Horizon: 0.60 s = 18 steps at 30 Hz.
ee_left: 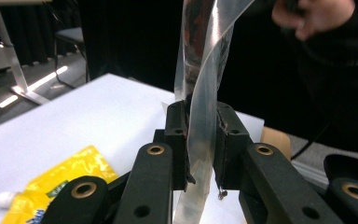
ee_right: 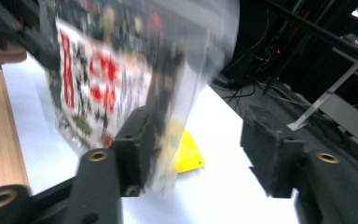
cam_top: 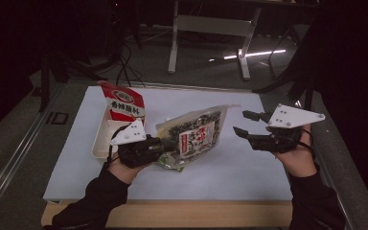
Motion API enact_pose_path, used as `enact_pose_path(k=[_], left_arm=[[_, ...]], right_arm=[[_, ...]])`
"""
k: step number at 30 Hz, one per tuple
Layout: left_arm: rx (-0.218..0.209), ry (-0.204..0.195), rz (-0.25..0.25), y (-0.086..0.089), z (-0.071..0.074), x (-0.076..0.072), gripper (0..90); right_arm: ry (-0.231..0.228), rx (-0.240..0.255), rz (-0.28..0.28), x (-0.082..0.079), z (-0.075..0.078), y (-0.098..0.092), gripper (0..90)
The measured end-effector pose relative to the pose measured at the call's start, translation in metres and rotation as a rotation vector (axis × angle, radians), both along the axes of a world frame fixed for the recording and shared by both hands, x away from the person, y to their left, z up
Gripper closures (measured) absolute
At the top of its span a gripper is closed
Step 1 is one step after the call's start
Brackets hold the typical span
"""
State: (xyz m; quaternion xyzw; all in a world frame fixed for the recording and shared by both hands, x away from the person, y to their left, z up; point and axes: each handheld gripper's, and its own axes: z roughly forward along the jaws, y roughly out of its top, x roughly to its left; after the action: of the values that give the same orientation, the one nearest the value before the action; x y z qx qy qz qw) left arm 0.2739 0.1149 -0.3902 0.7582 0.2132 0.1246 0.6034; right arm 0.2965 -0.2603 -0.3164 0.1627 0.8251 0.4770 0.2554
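Centre of the white tabletop [cam_top: 249,167]: clear plastic pouch of dark seaweed flakes with a red-and-white label [cam_top: 194,136], lifted off the surface.
Pouch axis: long axis runs from 7 o'clock, low near the left claw, up to 1 o'clock at its clear top edge.
Left gripper [ee_left: 202,140]: jaws narrow, clamped on the pouch's clear film edge; pads press the film from both sides.
Right gripper [cam_top: 243,122]: jaws wide, nothing pinched. In the right gripper view the pouch sits blurred against one jaw, the other jaw well apart.
Key relation: pouch lies at 9 o'clock from the right claw, top edge near it. The left hand alone carries it.
Next move, my read: right claw must re-close on the top edge.
Surroundings: red-and-white carton [cam_top: 123,103] in a cream tray [cam_top: 98,143] at 10 o'clock; yellow sachet [ee_left: 58,179] flat on the table.
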Motion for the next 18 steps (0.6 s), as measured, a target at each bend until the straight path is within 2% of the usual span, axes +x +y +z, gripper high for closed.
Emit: enact_pose_path(k=[1,2,3,5,7,9,10,14,16,18], left_arm=[[0.000,0.000,0.000,0.000,0.000,0.000,80.0],[0.000,-0.002,0.005,0.002,0.002,0.000,80.0],[0.003,-0.007,0.012,0.007,0.005,0.000,80.0],[0.010,-0.017,0.033,0.015,0.009,0.000,80.0],[0.020,-0.016,0.048,0.021,0.011,0.000,80.0],[0.021,-0.015,0.063,0.026,0.011,0.000,80.0],[0.027,-0.015,0.069,0.028,0.011,0.000,80.0],[0.032,-0.012,0.096,0.042,0.010,0.001,79.9],[0.029,-0.006,0.118,0.051,0.010,0.001,79.9],[0.033,-0.010,0.147,0.062,0.010,0.001,79.9]], right_arm=[[0.006,0.021,-0.007,0.001,-0.005,-0.001,39.7],[0.006,0.021,-0.007,0.001,-0.005,-0.001,39.7],[0.040,0.050,-0.002,0.004,-0.013,-0.001,35.4],[0.060,0.077,-0.020,0.006,-0.022,0.000,33.2],[0.095,0.124,-0.024,0.009,-0.032,-0.001,29.3],[0.101,0.137,-0.030,0.010,-0.035,-0.002,28.4],[0.120,0.170,-0.019,0.012,-0.046,-0.003,21.8],[0.136,0.190,-0.012,0.013,-0.058,-0.003,17.2],[0.150,0.218,0.005,0.014,-0.071,-0.001,14.3],[0.167,0.198,0.014,0.014,-0.078,0.000,13.9]])
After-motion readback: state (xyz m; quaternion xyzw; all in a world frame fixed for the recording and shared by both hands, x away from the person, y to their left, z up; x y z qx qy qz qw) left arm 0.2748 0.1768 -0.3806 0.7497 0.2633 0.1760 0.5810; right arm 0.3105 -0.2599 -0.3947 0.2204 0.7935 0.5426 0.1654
